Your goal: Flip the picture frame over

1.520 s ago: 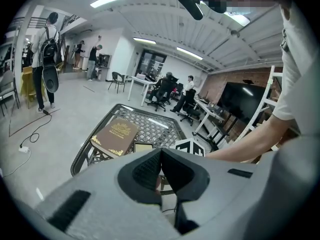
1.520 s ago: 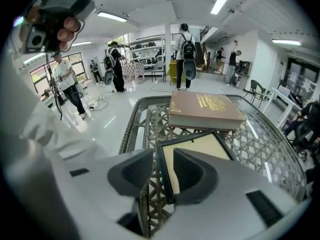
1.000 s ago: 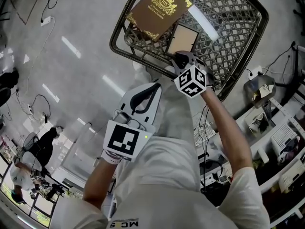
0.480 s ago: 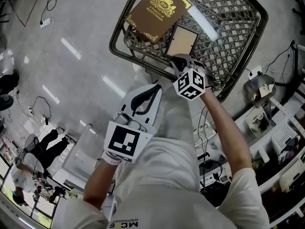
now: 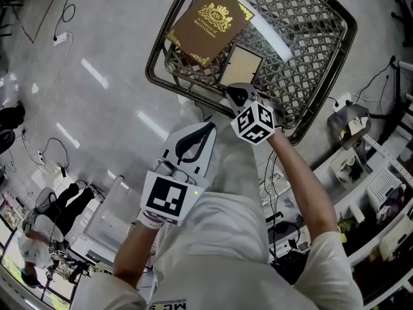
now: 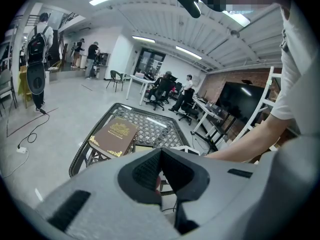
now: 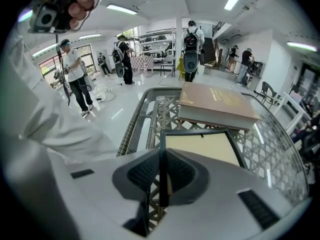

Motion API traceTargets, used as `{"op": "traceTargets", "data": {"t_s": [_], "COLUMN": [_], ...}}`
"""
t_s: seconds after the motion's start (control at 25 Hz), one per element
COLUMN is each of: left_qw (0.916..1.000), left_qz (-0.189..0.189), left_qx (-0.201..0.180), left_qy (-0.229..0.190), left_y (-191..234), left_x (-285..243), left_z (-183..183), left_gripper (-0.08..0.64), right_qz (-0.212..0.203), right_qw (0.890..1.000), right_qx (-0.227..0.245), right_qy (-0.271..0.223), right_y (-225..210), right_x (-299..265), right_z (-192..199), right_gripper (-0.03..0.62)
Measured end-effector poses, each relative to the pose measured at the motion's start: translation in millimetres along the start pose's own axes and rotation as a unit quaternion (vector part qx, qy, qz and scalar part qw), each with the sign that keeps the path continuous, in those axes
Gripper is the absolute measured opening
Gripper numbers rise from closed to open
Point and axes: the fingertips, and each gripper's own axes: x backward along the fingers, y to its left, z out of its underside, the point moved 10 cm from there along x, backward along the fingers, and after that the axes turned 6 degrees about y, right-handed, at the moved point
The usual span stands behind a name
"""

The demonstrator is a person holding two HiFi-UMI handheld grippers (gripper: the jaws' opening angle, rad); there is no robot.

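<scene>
The picture frame (image 5: 241, 65) has a dark rim and a beige face, and it lies on the lattice table (image 5: 155, 50) beside a brown book (image 5: 206, 19). My right gripper (image 5: 233, 94) sits at the frame's near edge. In the right gripper view its jaws have just been closing, and the right gripper (image 7: 161, 169) is shut on the frame's (image 7: 200, 146) left rim. The book (image 7: 217, 104) lies just beyond the frame. My left gripper (image 5: 210, 126) hangs short of the table, shut and empty. Over the left gripper (image 6: 161, 156) the book (image 6: 114, 136) shows ahead.
The table's raised metal rim (image 7: 131, 126) runs close along the frame's left side. Cables (image 5: 61, 31) trail over the pale floor. Desks and shelving (image 5: 377, 173) crowd the right side. People (image 7: 75, 76) stand beyond the table.
The head view has shifted slightly. The right gripper stays at the frame's near edge, and the left gripper has not moved.
</scene>
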Motion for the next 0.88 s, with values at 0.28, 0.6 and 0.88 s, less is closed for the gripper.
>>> {"op": "traceTargets", "data": {"t_s": [0.28, 0.6, 0.88], "left_qw": [1.0, 1.0, 0.9998], "left_qz": [0.002, 0.0, 0.003], "left_qx": [0.002, -0.002, -0.021], "left_qy": [-0.001, 0.005, 0.007], "left_y": [-3, -2, -1], "left_x": [-2, -6, -9], "left_z": [-3, -2, -1], "left_gripper": [0.025, 0.025, 0.026], "right_qz": [-0.017, -0.036, -0.06], "right_qw": [0.999, 0.995, 0.983], "right_qx": [-0.031, -0.077, -0.135], "right_qy": [-0.027, -0.06, -0.106], "right_y": [-3, -11, -18], "right_x": [13, 29, 46], "right_z": [-6, -11, -16], "right_gripper": [0.055, 0.055, 0.055]}}
